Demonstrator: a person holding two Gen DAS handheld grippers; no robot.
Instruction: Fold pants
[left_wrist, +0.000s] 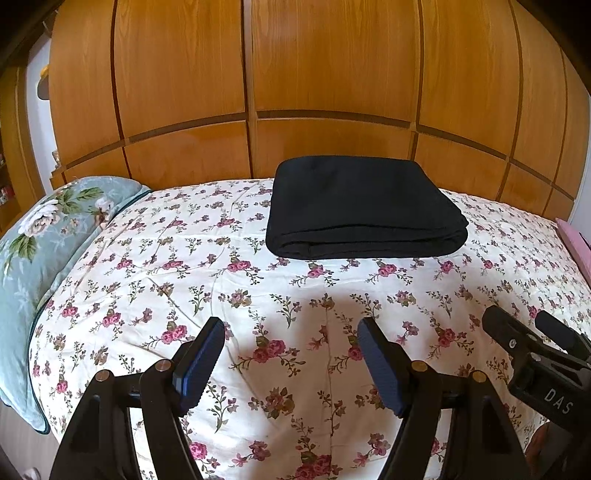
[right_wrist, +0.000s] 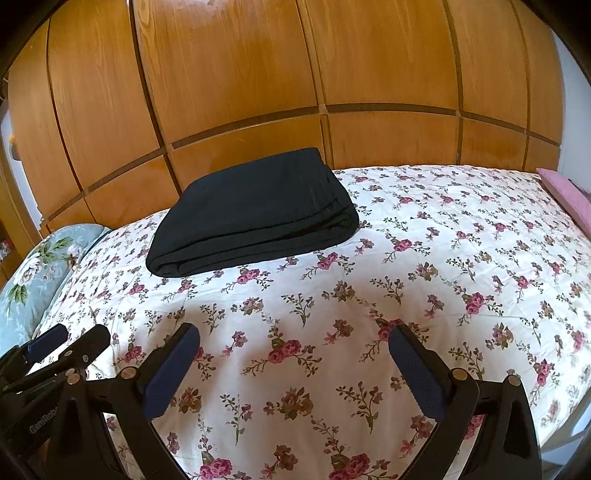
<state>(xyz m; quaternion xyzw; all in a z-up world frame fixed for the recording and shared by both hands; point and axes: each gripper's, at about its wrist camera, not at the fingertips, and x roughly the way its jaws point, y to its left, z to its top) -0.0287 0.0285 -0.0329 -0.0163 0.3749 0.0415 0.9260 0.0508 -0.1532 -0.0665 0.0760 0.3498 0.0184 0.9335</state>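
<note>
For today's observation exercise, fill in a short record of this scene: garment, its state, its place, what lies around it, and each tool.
garment: black pants
state: folded into a flat stack
place: on the floral bedspread, far side, near the wooden wardrobe
nearby: green floral pillow at left, pink item at right
left tool: open, empty, above the bedspread
right tool: open, empty

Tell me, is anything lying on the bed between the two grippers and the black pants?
Nothing visible. Only bare floral bedspread lies between the open left gripper, the open right gripper and the folded black pants. The pillow sits off to the left.
</note>
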